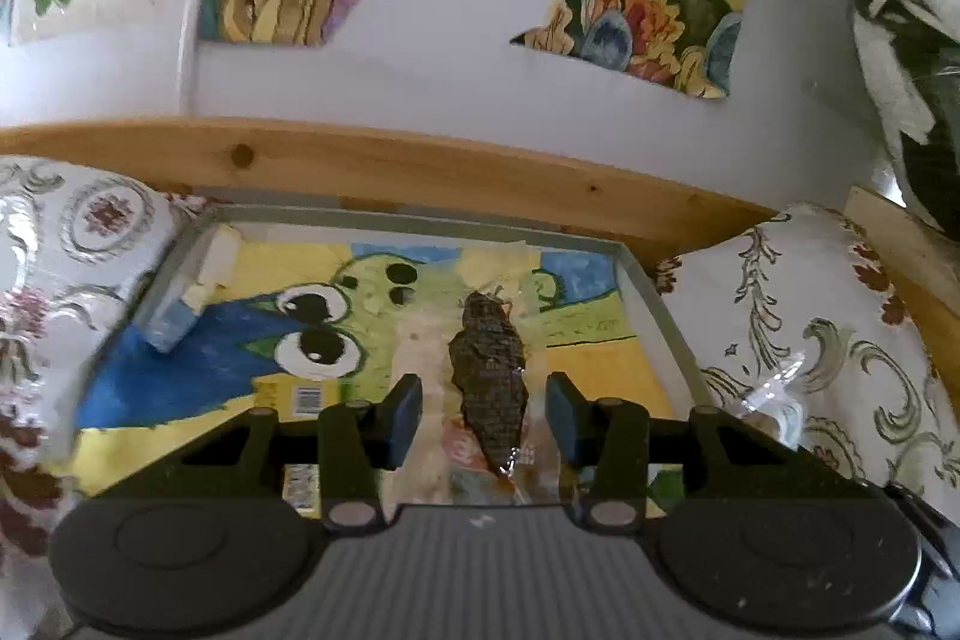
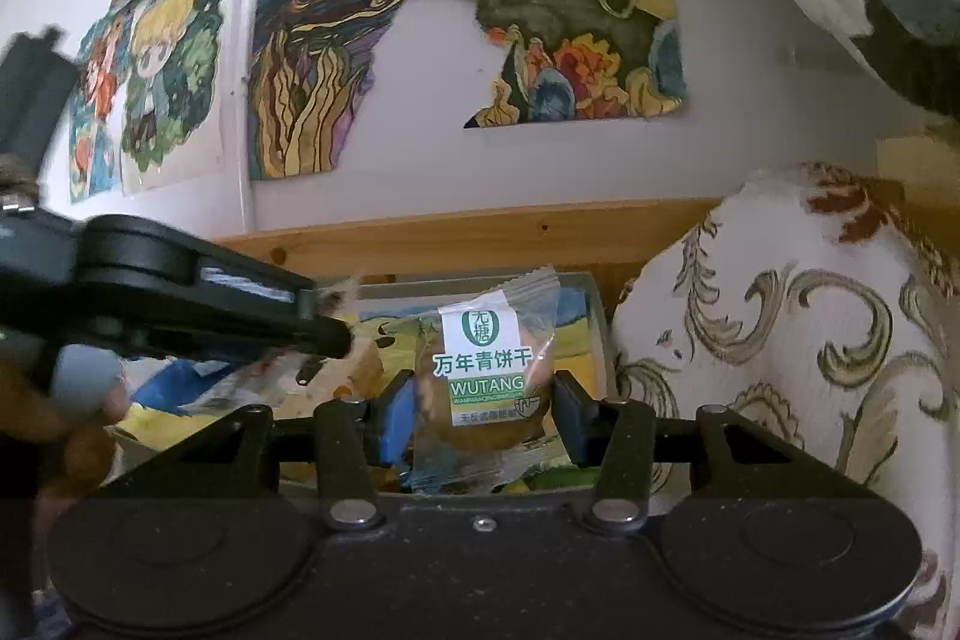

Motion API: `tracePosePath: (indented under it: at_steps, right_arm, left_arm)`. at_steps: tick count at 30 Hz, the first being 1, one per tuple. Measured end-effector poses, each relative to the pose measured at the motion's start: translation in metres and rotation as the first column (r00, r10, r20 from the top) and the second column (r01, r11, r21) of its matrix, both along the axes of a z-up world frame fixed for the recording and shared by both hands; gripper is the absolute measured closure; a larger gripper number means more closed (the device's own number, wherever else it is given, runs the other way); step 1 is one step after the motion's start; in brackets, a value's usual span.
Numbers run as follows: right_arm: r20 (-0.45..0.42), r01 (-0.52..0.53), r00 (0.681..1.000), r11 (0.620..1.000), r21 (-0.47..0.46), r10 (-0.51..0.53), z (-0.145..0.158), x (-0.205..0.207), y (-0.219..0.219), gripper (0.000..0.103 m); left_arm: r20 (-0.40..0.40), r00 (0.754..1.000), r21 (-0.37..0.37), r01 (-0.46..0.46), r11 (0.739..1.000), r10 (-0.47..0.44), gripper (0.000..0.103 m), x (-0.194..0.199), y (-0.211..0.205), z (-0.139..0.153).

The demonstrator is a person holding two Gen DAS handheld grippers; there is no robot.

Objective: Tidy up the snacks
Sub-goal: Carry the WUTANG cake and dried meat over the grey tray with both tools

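Two sets of tongs over one grey tray, and the views split the story between them. On the right wrist camera, the right tongs are clamped on a clear-wrapped biscuit packet, green and white label reading WUTANG, held upright just above the tray's near edge. That packet never appears in the left wrist view. There, the left tongs stand spread apart with nothing between the pads, hovering low over a dark, scaly-looking snack in clear wrap that lies flat on the tray floor, roughly mid-tray. The right view catches the left tool from the side, reaching in over the tray's left half, with a hand partly visible behind it at the left edge. Tray floor is lined with a painted cartoon sheet, blue, green and yellow, big eyes on it. A small pale blue block sits against the tray's left wall. Patterned cushions press in on both sides of the tray, a pine board runs behind it, and above that a white wall carries colourful drawings, one torn.
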State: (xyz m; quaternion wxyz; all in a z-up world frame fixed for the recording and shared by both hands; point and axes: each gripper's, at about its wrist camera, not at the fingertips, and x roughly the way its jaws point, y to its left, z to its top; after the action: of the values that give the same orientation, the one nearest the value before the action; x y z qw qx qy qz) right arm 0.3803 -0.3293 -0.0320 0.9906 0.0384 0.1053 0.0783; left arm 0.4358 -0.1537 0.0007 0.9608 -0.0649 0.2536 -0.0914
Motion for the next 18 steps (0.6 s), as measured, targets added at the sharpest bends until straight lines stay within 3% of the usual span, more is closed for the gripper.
tracePosePath:
  at_steps: [7,11,18]
  right_arm:
    - [0.042,0.009,0.999,1.000,-0.006,-0.009,-0.003,0.011,-0.003,0.053]
    - [0.019,0.030,0.999,0.999,0.021,-0.031,-0.008,0.025,-0.004,0.053]
    - [-0.013,0.037,0.999,0.999,-0.035,-0.038,-0.019,0.039,0.007,0.053]
  left_arm:
    - [-0.002,1.000,-0.013,0.010,1.000,-0.010,0.054,0.024,-0.007,-0.014]
    - [-0.018,1.000,-0.011,0.013,1.000,-0.013,0.054,0.031,-0.007,-0.021]
    - [0.005,0.999,0.006,0.039,0.999,-0.039,0.054,0.037,-0.005,-0.024]
